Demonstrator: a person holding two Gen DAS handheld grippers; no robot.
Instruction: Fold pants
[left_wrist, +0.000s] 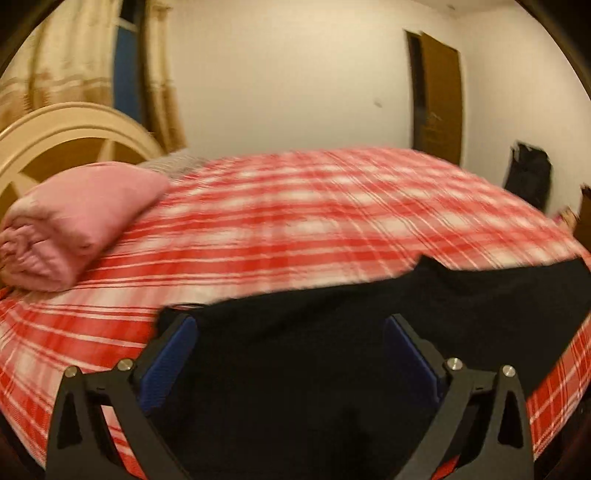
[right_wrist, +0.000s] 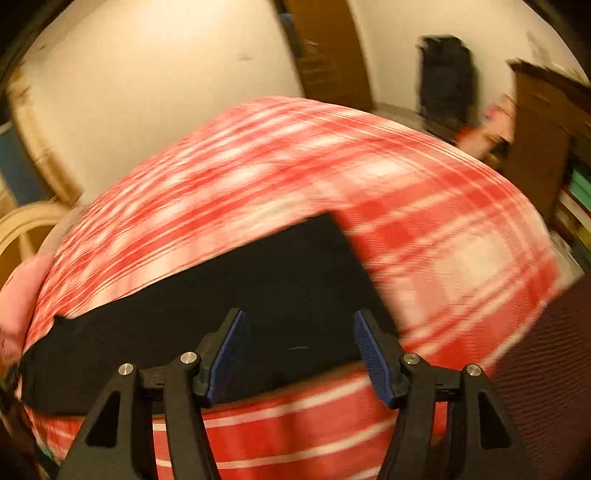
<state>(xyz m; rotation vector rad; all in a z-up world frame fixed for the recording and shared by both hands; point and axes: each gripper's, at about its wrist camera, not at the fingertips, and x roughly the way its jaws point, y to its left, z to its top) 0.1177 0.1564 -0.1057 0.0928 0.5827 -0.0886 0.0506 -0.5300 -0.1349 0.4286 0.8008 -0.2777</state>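
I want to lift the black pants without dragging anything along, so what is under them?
The black pants lie flat on the red plaid bedspread, which shows all around them. Whatever is directly beneath the fabric is covered.

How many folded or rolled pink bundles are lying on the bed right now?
1. A single pink bundle lies on the red plaid bedspread at the headboard end, apart from the black pants. Both views are blurred, and anything off-frame could be missed.
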